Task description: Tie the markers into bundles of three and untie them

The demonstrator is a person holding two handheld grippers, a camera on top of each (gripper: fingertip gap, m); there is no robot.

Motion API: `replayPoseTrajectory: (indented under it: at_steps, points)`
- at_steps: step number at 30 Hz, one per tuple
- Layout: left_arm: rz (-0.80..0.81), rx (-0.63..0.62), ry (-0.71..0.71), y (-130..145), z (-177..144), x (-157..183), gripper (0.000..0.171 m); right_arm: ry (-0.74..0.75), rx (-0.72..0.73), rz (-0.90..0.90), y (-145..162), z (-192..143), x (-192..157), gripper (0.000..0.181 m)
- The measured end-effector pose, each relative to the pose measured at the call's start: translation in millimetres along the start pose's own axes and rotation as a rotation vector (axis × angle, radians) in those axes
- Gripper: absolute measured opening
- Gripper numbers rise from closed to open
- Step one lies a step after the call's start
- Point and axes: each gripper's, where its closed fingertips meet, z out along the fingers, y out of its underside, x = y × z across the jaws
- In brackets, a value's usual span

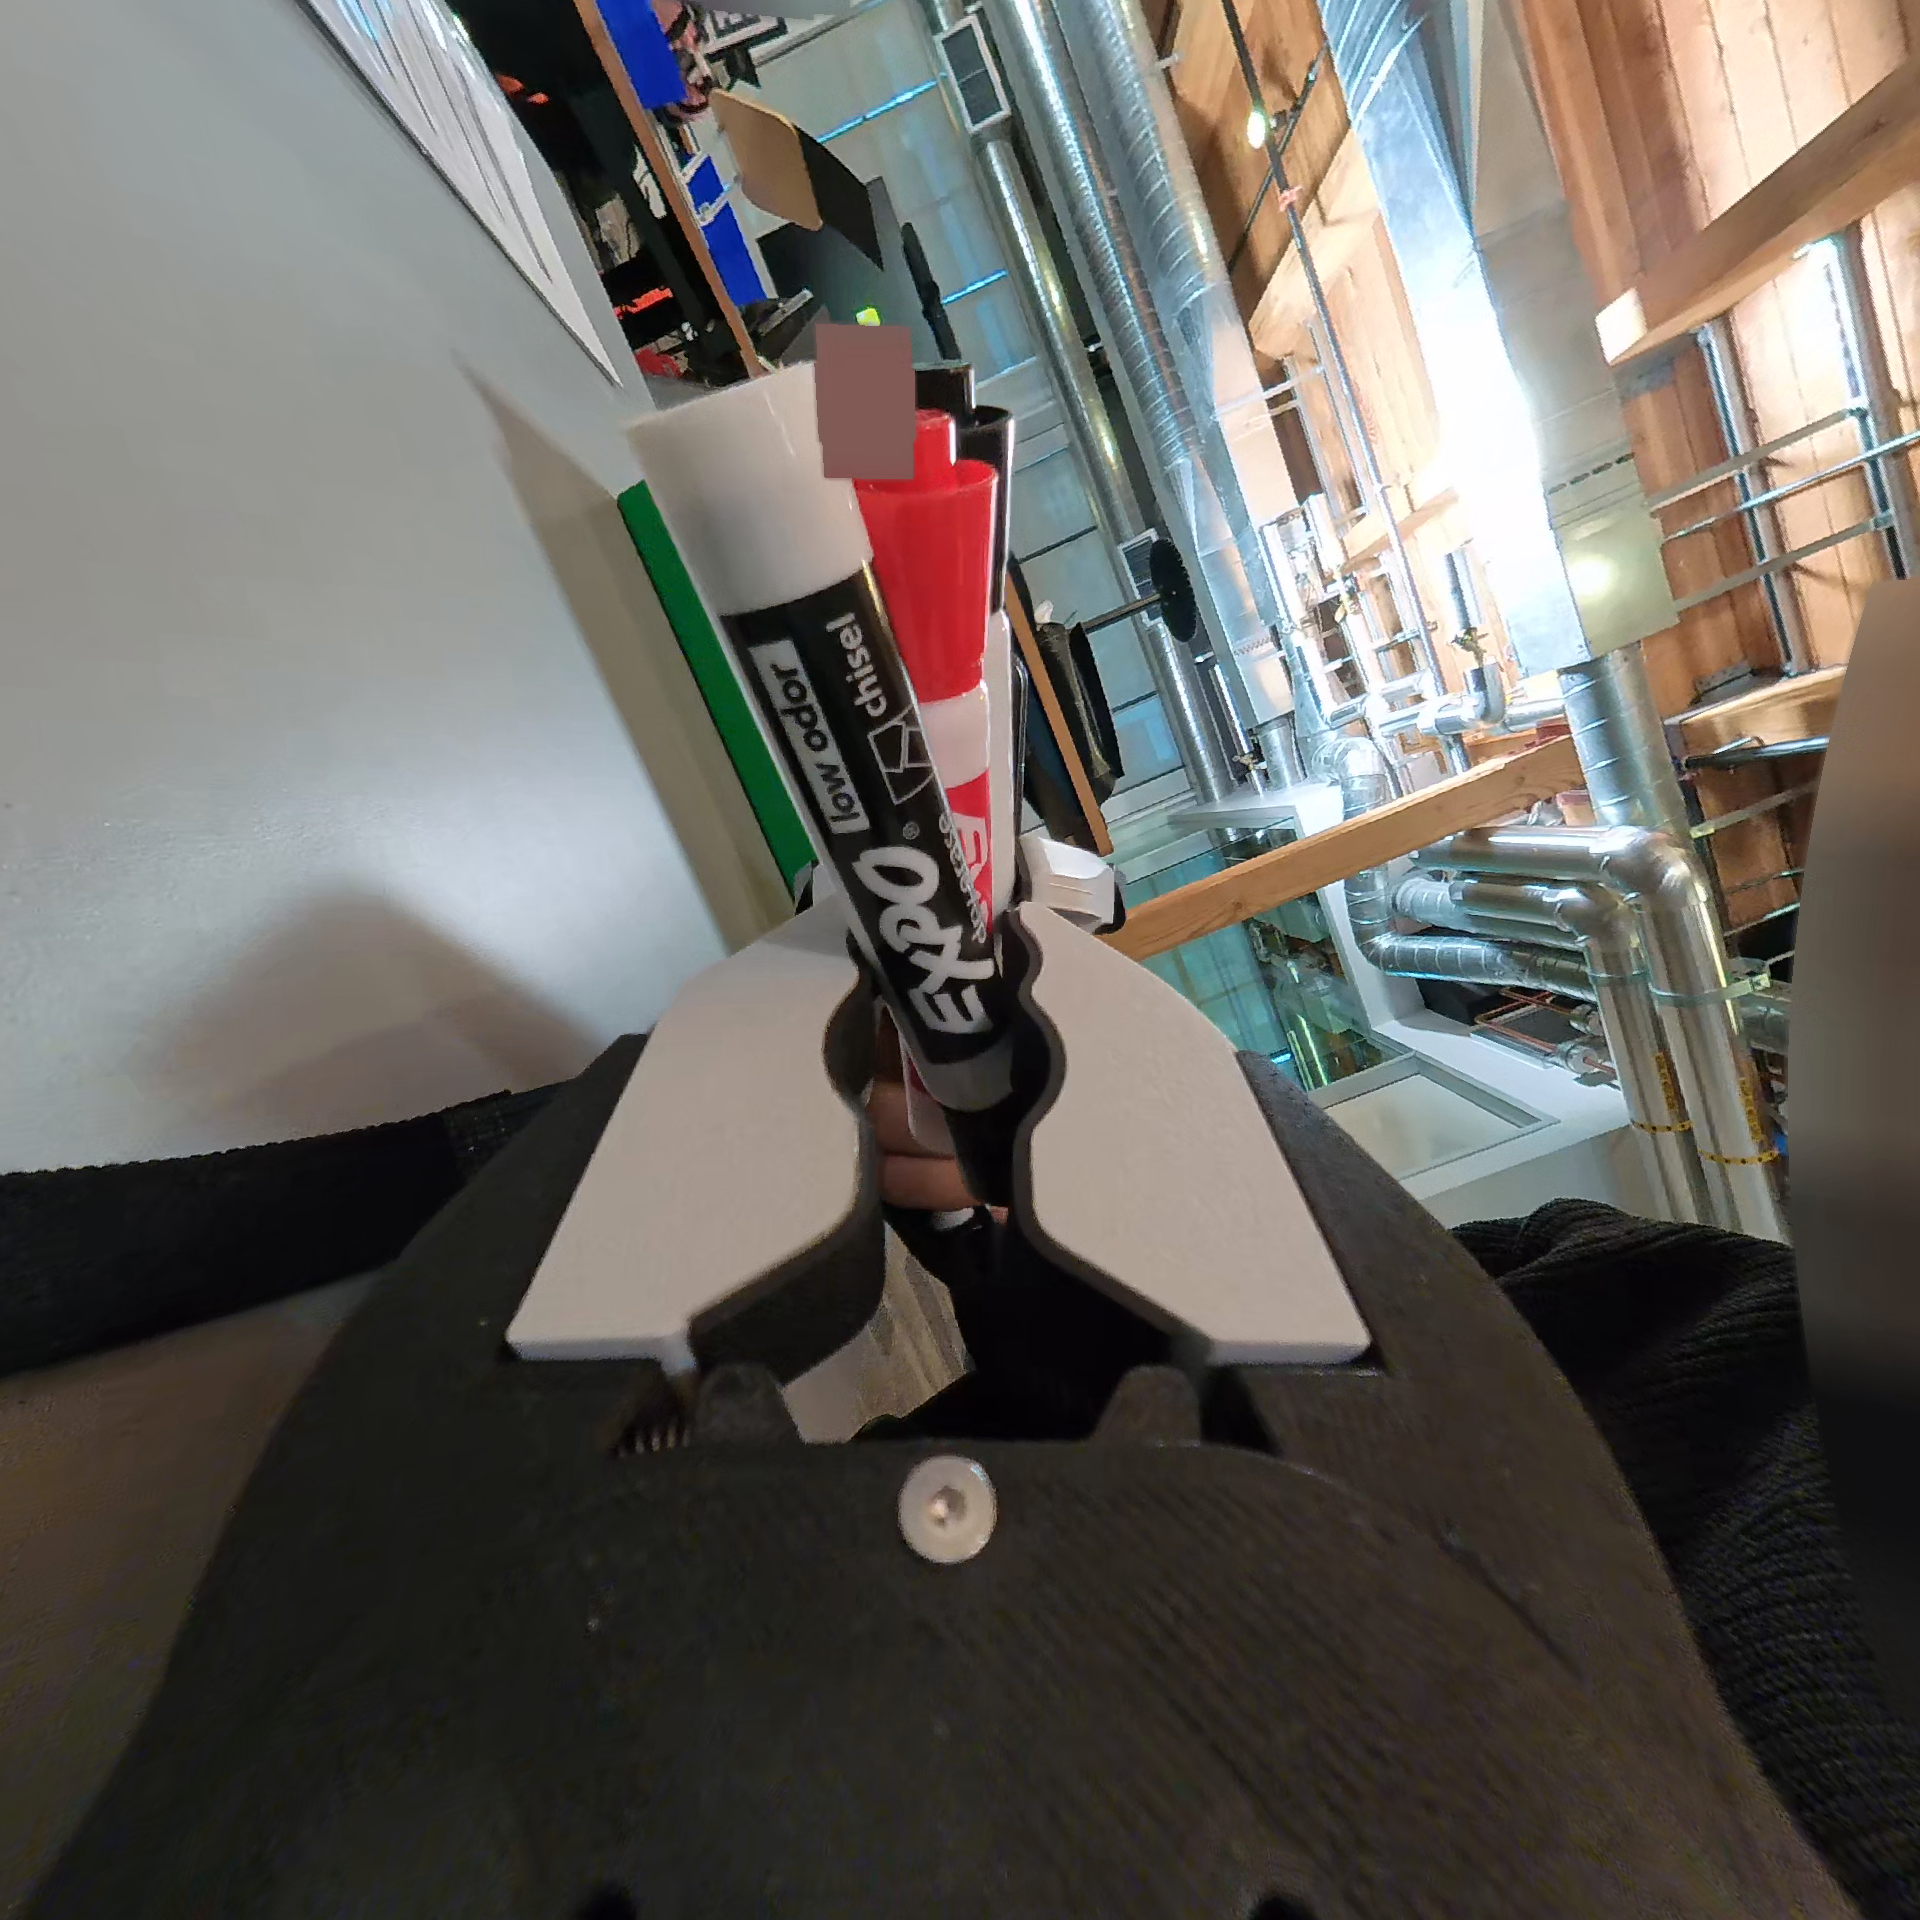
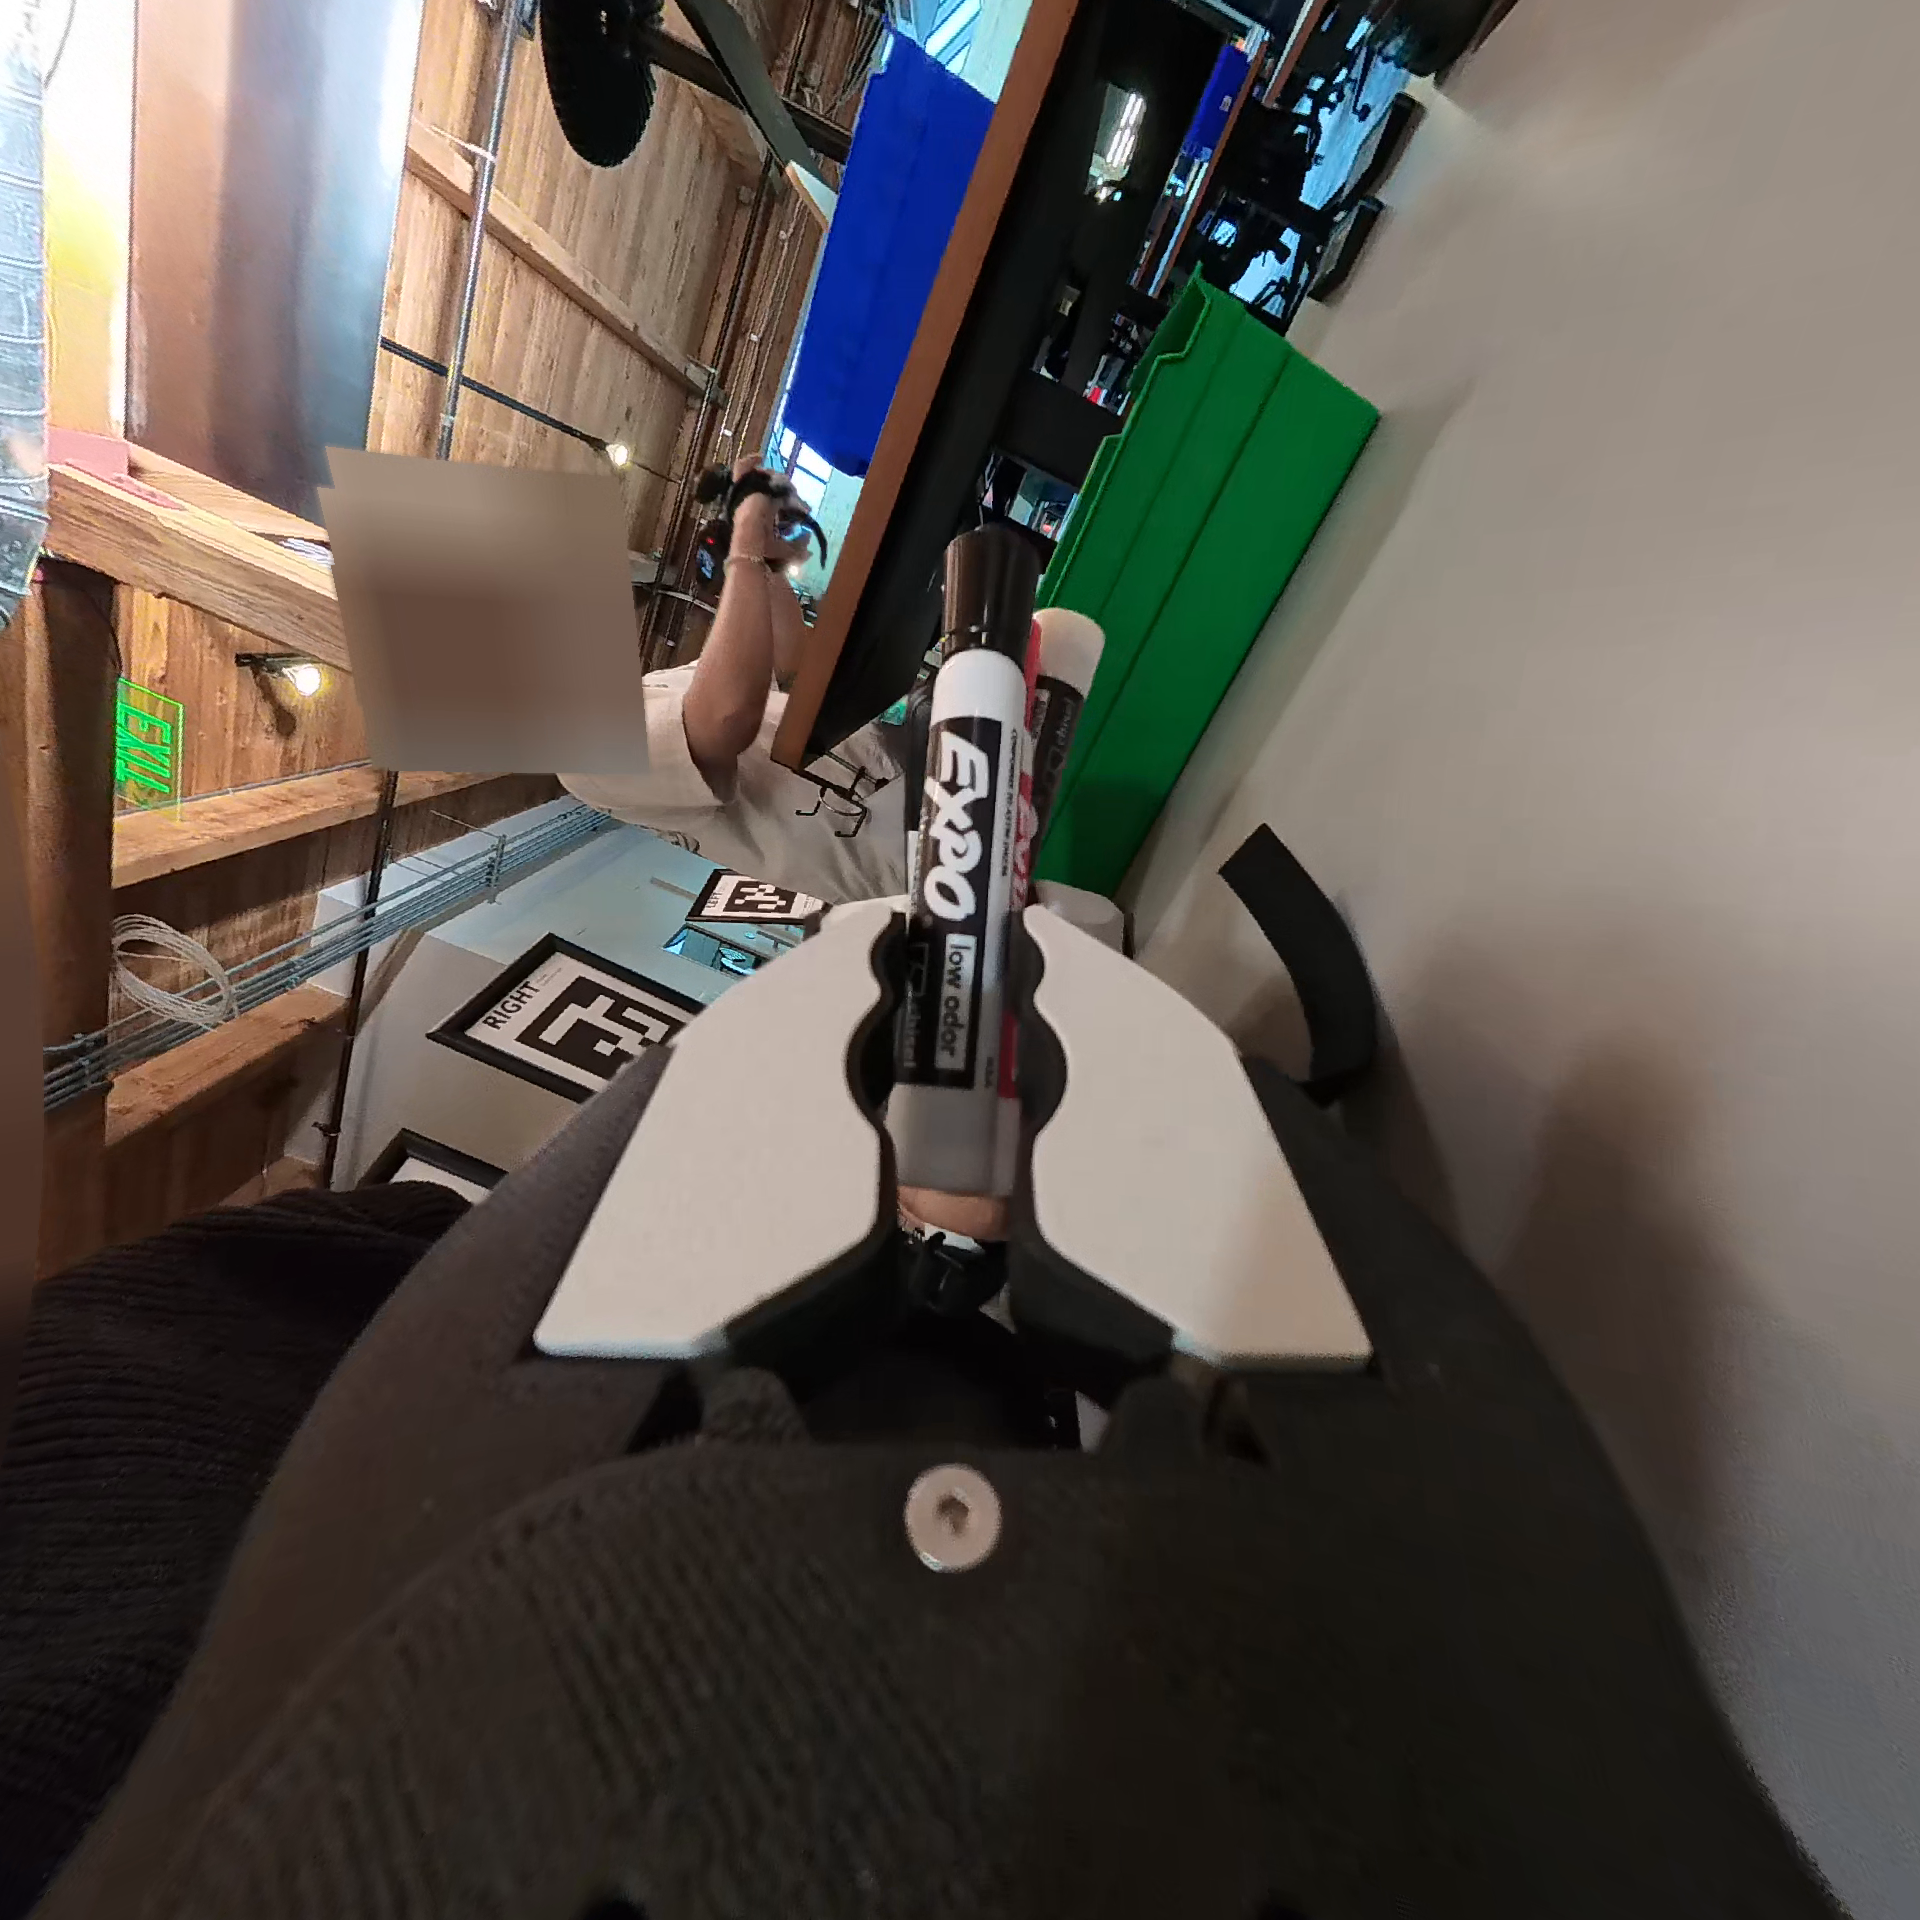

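Note:
Three markers are held together as a bundle (image 1: 914, 748): a black-labelled marker with a white end (image 1: 821, 665), a red-capped one (image 1: 940, 582) and a black-capped one (image 1: 982, 436) behind. My left gripper (image 1: 935, 935) is shut on one end of the bundle. In the right wrist view the same bundle (image 2: 961, 831) shows the black-capped marker (image 2: 987, 592) in front. My right gripper (image 2: 961, 925) is shut on the other end. No band or tie shows around the markers.
A green plastic tray (image 1: 717, 675) (image 2: 1195, 623) lies on the white table (image 1: 260, 623) (image 2: 1662, 727) just past the bundle. A black strap (image 2: 1309, 966) curls beside my right gripper. A person (image 2: 727, 686) sits beyond, by a wooden-edged board (image 2: 935, 364). My two grippers' fingertips are within a few centimetres of each other.

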Motion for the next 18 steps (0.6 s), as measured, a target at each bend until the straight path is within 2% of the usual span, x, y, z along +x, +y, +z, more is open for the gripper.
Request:
replayPoseTrajectory:
  at_steps: [7, 12, 18]
  points:
    - [0.015, 0.0, -0.009, -0.2, 0.7, 0.6, 0.02, -0.006, 0.013, -0.009, -1.5, -0.2, -1.8, 0.018]
    - [0.023, -0.055, -0.075, 8.1, 2.2, -9.0, 0.019, -0.035, 0.089, 0.009, -15.4, -9.0, -4.6, 0.018]
    - [0.078, -0.145, -0.145, 20.0, 4.2, -16.4, 0.02, 0.021, 0.073, -0.07, -18.6, -13.7, -1.7, 0.018]
